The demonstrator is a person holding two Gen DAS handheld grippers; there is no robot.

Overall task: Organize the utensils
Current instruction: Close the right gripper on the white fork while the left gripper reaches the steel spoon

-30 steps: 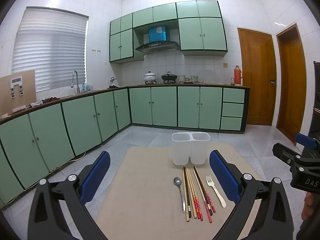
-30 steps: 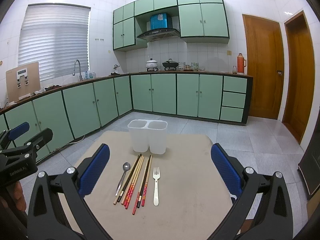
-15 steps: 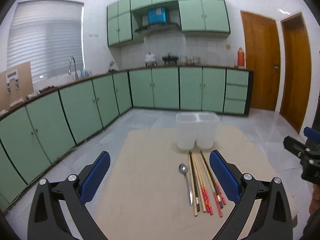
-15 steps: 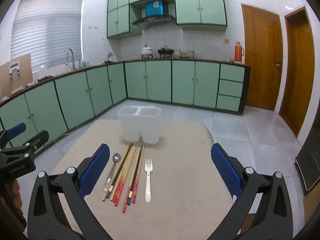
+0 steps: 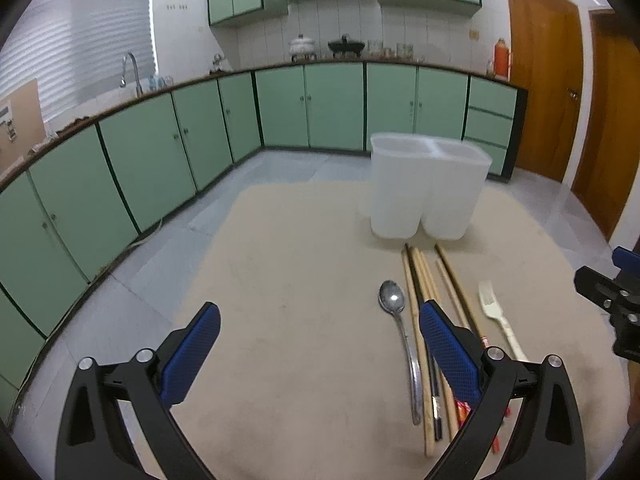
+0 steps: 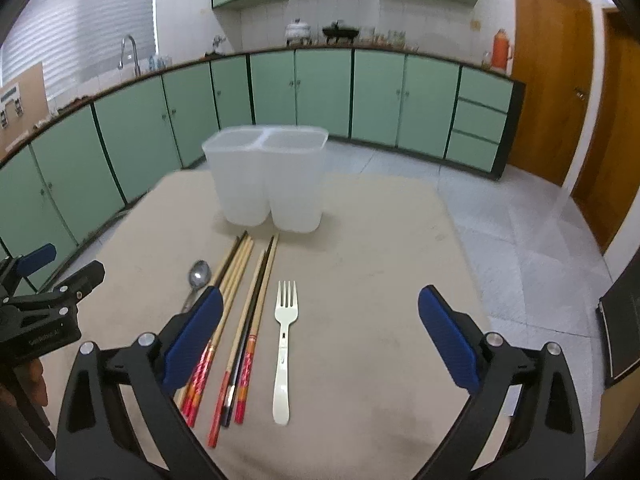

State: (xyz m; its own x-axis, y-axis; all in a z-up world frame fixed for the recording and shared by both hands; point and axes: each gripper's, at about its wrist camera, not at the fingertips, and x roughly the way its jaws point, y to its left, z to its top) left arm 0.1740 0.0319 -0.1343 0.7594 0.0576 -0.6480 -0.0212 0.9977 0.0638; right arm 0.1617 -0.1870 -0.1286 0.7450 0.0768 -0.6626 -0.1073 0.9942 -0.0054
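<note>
A green-cabinet kitchen; on the beige table (image 6: 380, 240) lie spoon (image 5: 394, 304), chopsticks (image 6: 248, 292) and fork (image 6: 285, 332), before the empty two-cell holder (image 6: 266, 176). Both the left gripper (image 5: 318, 344) and the right gripper (image 6: 320, 336) hover spread, empty. Risk — the packed chopsticks (touching) may scatter or lift together.

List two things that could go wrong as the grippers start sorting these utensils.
1. The chopsticks lie packed side by side, so the open left gripper might pinch several or roll them.
2. The white holder looks light; a utensil pushed against its rim could tip it.
</note>
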